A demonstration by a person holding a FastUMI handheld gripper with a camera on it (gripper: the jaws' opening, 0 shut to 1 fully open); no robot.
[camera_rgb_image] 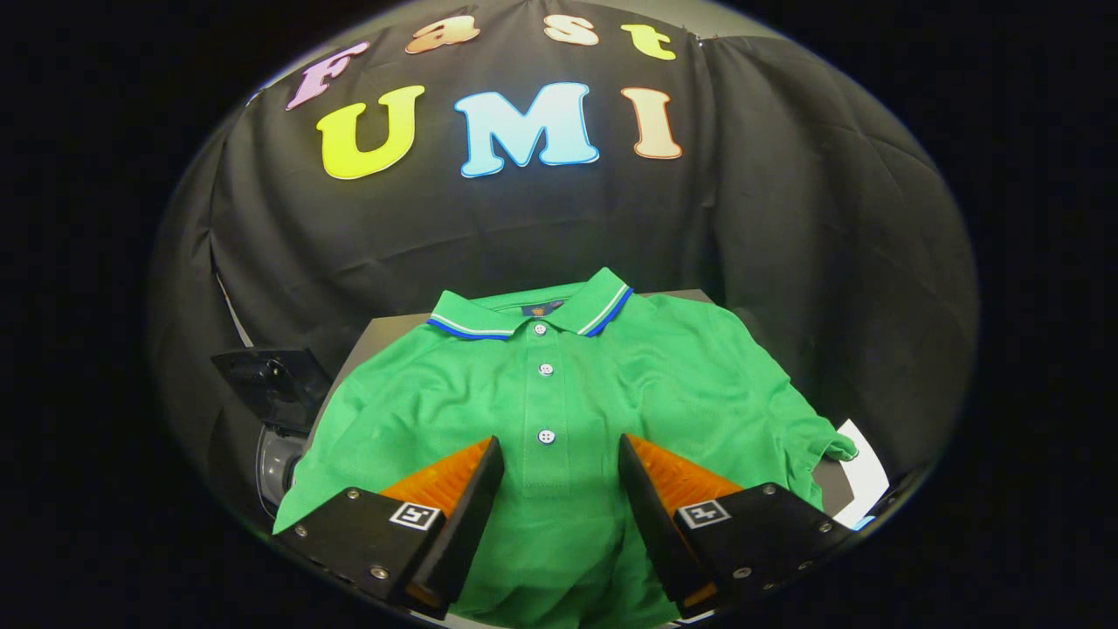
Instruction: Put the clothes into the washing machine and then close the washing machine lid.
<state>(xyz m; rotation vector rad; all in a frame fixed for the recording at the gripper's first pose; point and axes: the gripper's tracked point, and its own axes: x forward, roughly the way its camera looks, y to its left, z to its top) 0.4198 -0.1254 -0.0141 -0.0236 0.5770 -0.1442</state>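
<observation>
While the gripper [559, 489] hovers over the green polo shirt [559, 393], we read this as the first step: going for the clothes. Fingers stand wide apart, nothing held; the shirt's button placket shows in the gap between them. Shirt lies spread flat, collar away from us, on a grey table [384, 328]. To the left of the shirt, off the table edge, we see a dark lid-like part [271, 384] over a round grey body [279, 467], probably the washing machine, hard to tell. Next move, we judge: drop onto the fabric, pinch a fold near the placket, lift, carry left.
</observation>
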